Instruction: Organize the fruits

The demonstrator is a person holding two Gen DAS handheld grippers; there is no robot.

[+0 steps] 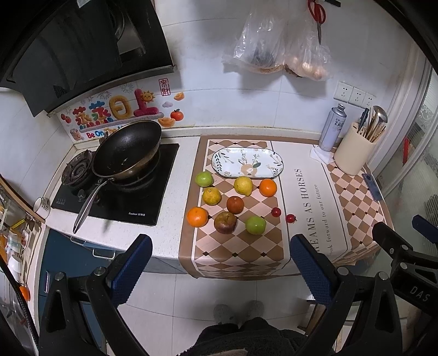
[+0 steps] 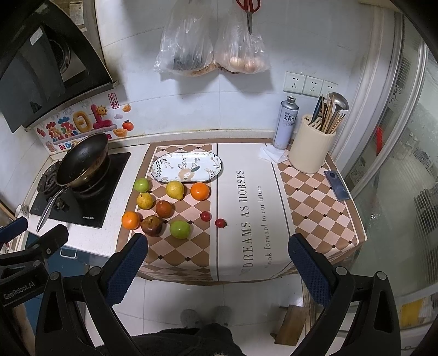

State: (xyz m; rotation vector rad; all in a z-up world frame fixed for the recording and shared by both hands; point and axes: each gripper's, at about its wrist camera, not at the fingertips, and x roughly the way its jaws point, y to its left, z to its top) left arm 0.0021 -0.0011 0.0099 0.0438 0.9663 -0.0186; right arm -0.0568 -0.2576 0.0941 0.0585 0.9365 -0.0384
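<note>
Dark contents of left hanging bag (image 2: pixel 186 46) unclear; scissors (image 2: pixel 248 8) cropped above.

glossy glazed ceramic on oval plate (image 1: pixel 247 162), smooth w/ painted leaf print, ahead of left gripper (image 1: pixel 220 258). matt printed mat (image 1: pixel 235 252) under fruit, looks like vinyl or cloth, can't tell which. textured blue rubbery pads (image 1: pixel 131 269) on matt black plastic fingers, metal screws. shiny waxy skin on green apple (image 1: pixel 255 225) just ahead; dull, blotchy brown skin on pear (image 1: pixel 225 222) beside it. dark non-stick wok (image 1: pixel 128 149) front-left, brushed steel handle. brushed metal can (image 2: pixel 284 123) front-right of right gripper (image 2: pixel 219 260), next to matt cream plastic utensil holder (image 2: pixel 312 153). crinkly clear plastic bags (image 2: pixel 186 43) above.
</note>
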